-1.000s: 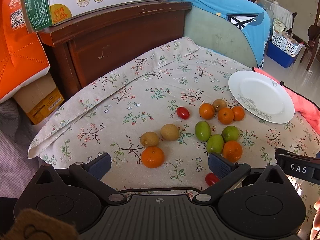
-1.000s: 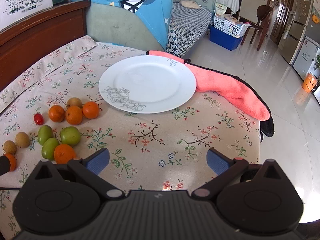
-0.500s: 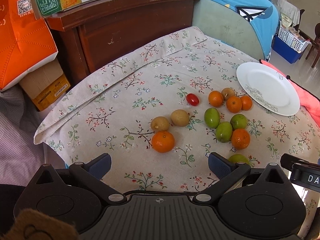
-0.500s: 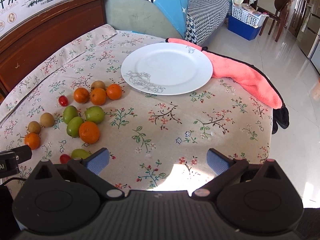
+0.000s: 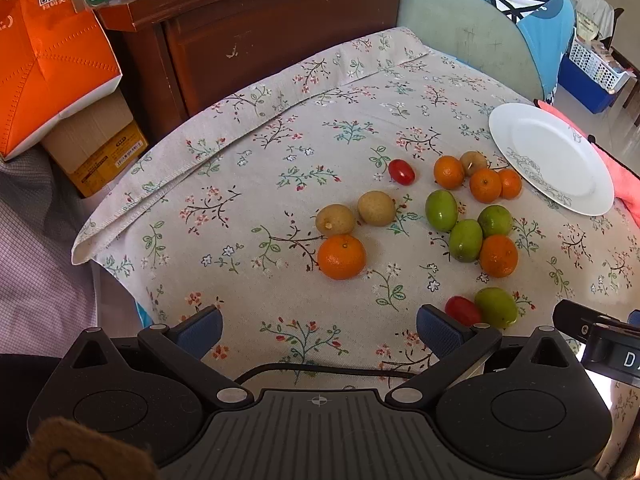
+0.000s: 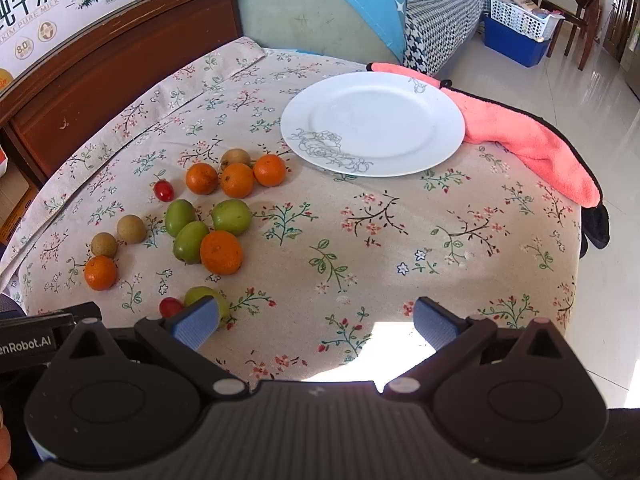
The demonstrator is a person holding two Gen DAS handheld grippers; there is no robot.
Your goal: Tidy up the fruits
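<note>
Two hand-held grippers, both with jaws spread wide and gripping nothing: left hand-held gripper over the near edge of the table, right hand-held gripper over the near edge further right.

Scattered on the floral tablecloth, toward the left half of the table and apart from the plate. Nearest the plate, a tight cluster: three small oranges touching in a row, with a brown fruit just behind. Just left of that, a cherry tomato, alone. Closer in, three green fruits bunched together, with a larger orange touching on the near side. Further left, two brown fruits side by side and an orange touching the nearer one. At the near edge, a second cherry tomato against a fourth green fruit, just beside the left hand-held gripper's right finger; partly hidden behind the right hand-held gripper's left finger in the right wrist view.

White plate with a grey floral print, bare, toward the far right of the table. Pink cloth draped over the right edge, touching the plate's rim.

Beyond the far edge, a dark wooden headboard topped by a milk carton box.
</note>
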